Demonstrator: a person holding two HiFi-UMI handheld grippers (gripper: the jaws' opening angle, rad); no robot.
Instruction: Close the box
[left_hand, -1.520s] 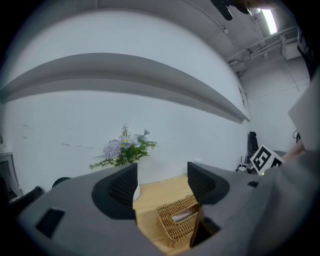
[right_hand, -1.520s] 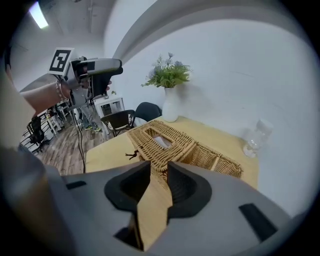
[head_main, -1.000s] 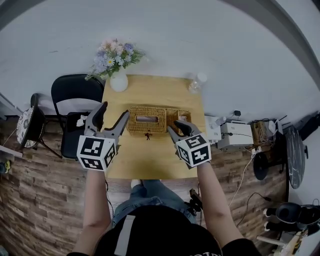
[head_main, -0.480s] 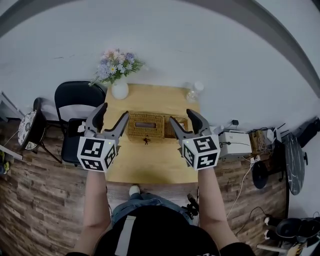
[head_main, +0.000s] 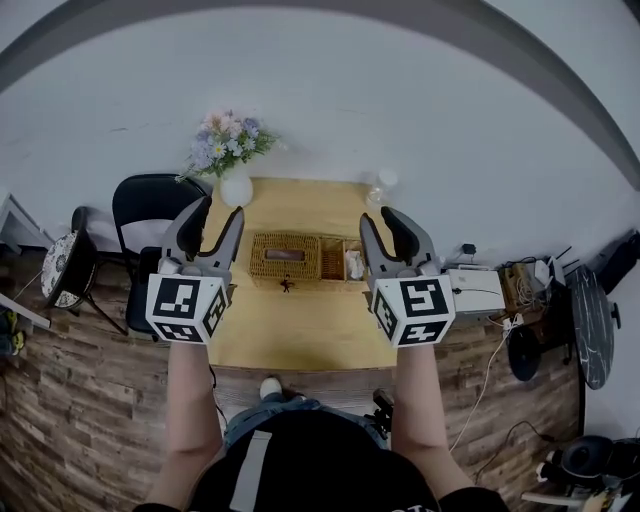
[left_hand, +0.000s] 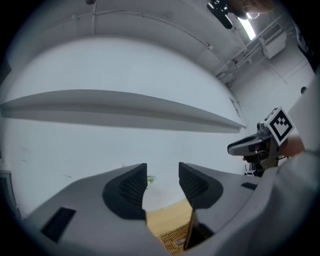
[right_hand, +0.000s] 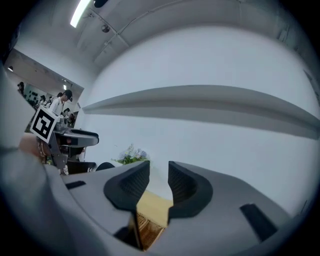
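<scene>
A woven wicker box (head_main: 290, 257) lies across the middle of the wooden table (head_main: 300, 330), with a small dark clasp at its front and a side compartment (head_main: 345, 262) at its right end. My left gripper (head_main: 217, 212) hangs left of the box and my right gripper (head_main: 381, 218) right of it. Both are raised and clear of the box. Each pair of jaws is closing with only air between them. The left gripper view shows its gripper (left_hand: 162, 180) above the wicker (left_hand: 175, 239). The right gripper view shows its gripper (right_hand: 159, 182) over the box (right_hand: 146, 229).
A white vase of flowers (head_main: 232, 160) stands at the table's far left corner and a clear bottle (head_main: 378, 185) at the far right. A black chair (head_main: 145, 215) sits left of the table. White devices and cables (head_main: 475, 285) lie on the floor to the right.
Both grippers have moved apart and away from the box. The right one has drawn back from the box's right end. The left jaws now stand narrower than before.
</scene>
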